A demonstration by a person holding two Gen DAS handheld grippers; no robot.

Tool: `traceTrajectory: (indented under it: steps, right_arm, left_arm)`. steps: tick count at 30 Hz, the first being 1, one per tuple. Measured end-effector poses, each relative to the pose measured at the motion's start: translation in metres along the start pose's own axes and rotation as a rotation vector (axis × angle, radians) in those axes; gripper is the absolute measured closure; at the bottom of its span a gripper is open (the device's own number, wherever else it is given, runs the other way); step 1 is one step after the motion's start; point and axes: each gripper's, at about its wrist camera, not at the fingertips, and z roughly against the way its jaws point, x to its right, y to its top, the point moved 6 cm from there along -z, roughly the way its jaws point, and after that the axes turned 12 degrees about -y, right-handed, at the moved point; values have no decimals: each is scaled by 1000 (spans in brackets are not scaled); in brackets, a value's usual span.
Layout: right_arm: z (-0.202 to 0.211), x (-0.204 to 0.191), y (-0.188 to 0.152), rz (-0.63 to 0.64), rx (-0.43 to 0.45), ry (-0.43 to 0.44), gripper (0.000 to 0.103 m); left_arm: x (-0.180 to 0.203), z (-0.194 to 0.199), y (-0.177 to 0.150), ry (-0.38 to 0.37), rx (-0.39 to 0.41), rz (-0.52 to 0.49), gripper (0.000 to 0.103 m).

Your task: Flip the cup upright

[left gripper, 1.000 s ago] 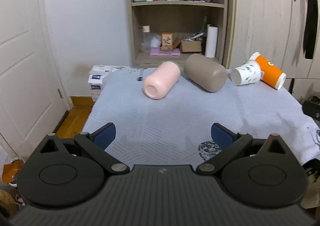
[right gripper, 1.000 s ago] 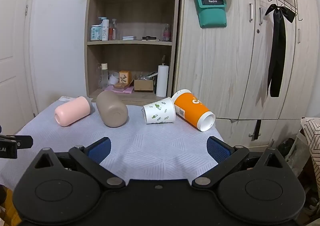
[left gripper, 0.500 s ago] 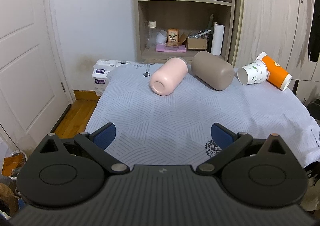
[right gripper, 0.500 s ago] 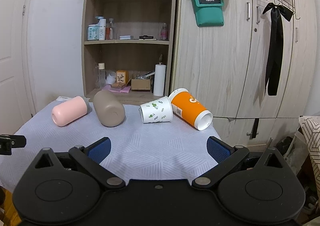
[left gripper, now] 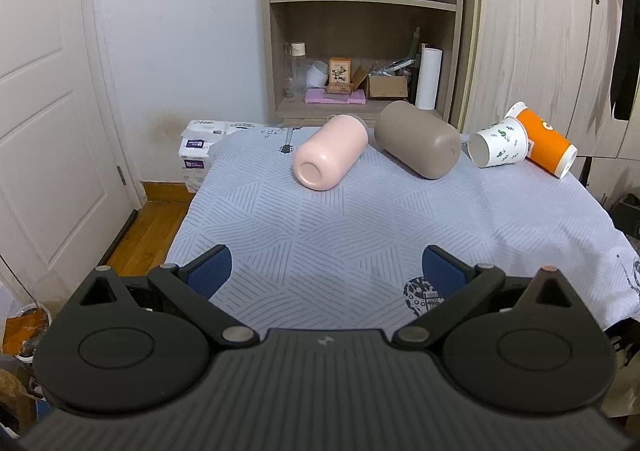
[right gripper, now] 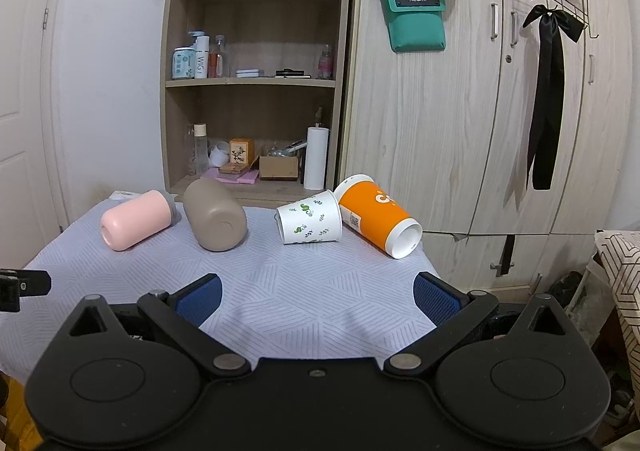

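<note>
Nothing is flipped yet: pink cup [left gripper: 330, 153], taupe cup [left gripper: 418, 144], leaf-print cup [left gripper: 498, 142] and orange cup [left gripper: 546, 145] all lie sideways at the far end; left gripper [left gripper: 326, 274] and right gripper [right gripper: 316, 297] hang near, wide and empty.

The orange cup [left gripper: 545, 146] lies partly hidden behind the leaf-print cup [left gripper: 499, 144] (its lettering cut short). The pink cup's [right gripper: 136, 220] far end is hidden, and shelf bottle [right gripper: 201, 61] labels are too small to read.

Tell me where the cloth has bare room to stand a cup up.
The near stretch of cloth is bare, from the left gripper up to the cups. The far edge is crowded: pink cup, taupe cup, leaf-print cup touching orange cup.
</note>
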Motion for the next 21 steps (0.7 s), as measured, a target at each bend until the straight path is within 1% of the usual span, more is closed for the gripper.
traceTrajectory:
  steps: [10,21]
  right_arm:
    - [0,1,0,0,0,-1,0]
    - [1,4,1,7,4,-6,0]
  left_arm:
    - [0,0,0,3,-3,2,0]
    - [-5,-3,0,7,-25,15,0]
